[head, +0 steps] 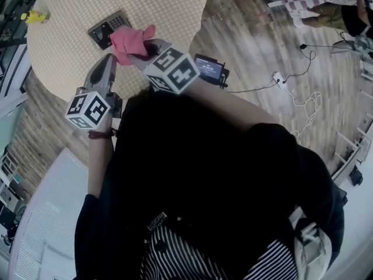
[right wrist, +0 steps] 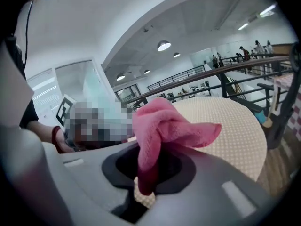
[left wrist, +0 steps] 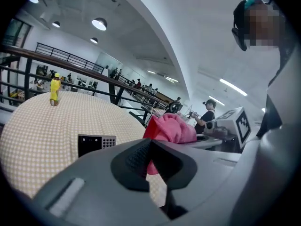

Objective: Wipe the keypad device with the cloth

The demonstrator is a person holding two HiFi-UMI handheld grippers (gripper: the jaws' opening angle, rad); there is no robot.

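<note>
The dark keypad device (head: 109, 27) lies flat on the round checked table (head: 70, 57), towards its far side. In the left gripper view the keypad device (left wrist: 96, 144) sits just left of the jaws. My right gripper (head: 141, 50) is shut on a bunched pink cloth (head: 130, 42), holding it just right of the keypad and a little nearer to me. The pink cloth (right wrist: 162, 126) sticks up out of the right gripper (right wrist: 149, 166). My left gripper (head: 108, 62) hovers nearer me, below the keypad. The left gripper (left wrist: 150, 147) has its jaws together and nothing in them.
A small yellow figure (head: 34, 17) stands at the table's far left edge. A black device with a lit screen (head: 210, 67) sits off the table's right side, with cables (head: 291, 86) trailing over the wooden floor. A white surface (head: 41, 214) lies at lower left.
</note>
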